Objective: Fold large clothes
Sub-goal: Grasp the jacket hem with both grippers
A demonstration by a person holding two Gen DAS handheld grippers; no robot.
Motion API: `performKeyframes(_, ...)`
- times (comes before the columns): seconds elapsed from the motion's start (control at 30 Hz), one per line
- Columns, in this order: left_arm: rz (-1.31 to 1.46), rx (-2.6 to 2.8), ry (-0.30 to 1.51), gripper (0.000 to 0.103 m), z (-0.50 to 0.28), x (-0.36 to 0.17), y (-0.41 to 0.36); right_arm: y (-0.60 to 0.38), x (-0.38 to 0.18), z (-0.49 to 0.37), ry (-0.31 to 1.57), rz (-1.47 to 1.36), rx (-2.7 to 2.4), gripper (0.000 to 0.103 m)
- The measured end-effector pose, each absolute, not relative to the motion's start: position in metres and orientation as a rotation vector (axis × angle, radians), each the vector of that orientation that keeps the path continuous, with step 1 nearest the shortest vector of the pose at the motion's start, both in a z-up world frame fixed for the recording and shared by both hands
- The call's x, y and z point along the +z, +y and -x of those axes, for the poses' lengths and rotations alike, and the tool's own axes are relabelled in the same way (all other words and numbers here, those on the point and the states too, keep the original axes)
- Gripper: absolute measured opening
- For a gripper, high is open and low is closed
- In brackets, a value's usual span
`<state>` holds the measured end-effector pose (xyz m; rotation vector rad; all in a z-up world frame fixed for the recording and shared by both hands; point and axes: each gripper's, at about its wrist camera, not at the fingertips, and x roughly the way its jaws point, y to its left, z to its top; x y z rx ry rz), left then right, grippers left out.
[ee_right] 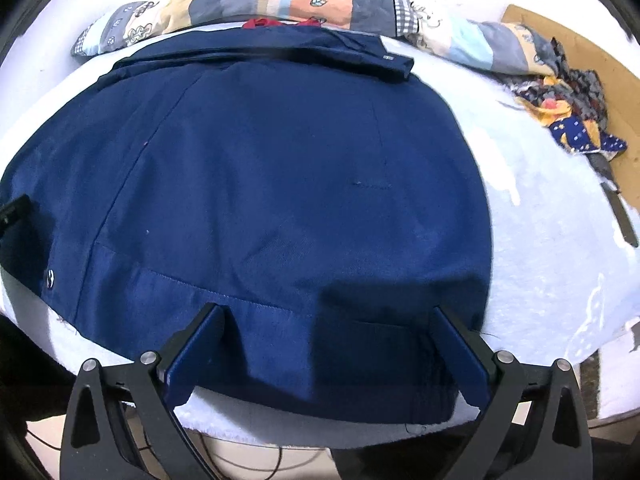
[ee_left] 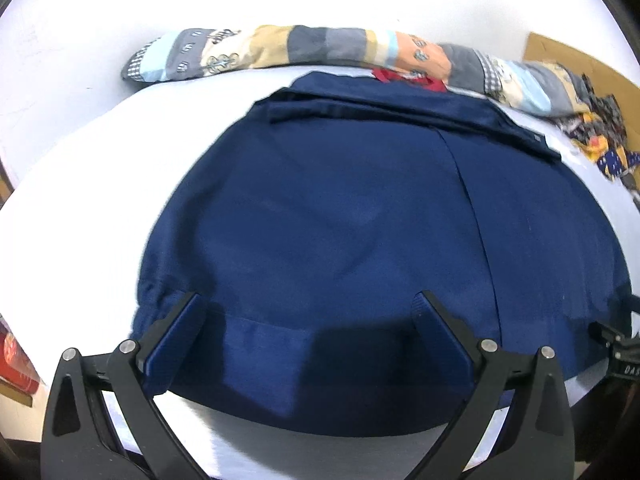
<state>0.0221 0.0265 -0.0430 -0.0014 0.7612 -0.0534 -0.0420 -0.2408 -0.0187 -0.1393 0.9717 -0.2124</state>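
A large navy blue garment lies spread flat on the white bed, its near hem toward both cameras and a folded band along its far edge. My left gripper stands open over the near hem on the garment's left part, fingers wide apart with cloth below them. In the right wrist view the same garment fills the frame. My right gripper is open too, hovering over the near right corner of the hem. The other gripper's black tip shows at the left edge. Nothing is pinched.
A patchwork quilt roll lies along the far side of the bed, with a bit of red cloth by it. A patterned dark and yellow cloth sits at the far right on a brown board. White sheet extends right.
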Motion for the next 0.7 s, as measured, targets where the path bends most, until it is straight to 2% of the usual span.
performKeyframes(0.4, 0.036, -0.04, 0.736, 0.103, -0.02, -0.039, 0.036, -0.202, 0.017, 0.067, 0.706, 0.371, -0.241, 0.101)
performKeyframes(0.7, 0.033, -0.027, 0.73, 0.103, -0.018, -0.038, 0.039, -0.192, 0.023, 0.072, 0.66, 0.387, -0.216, 0.101)
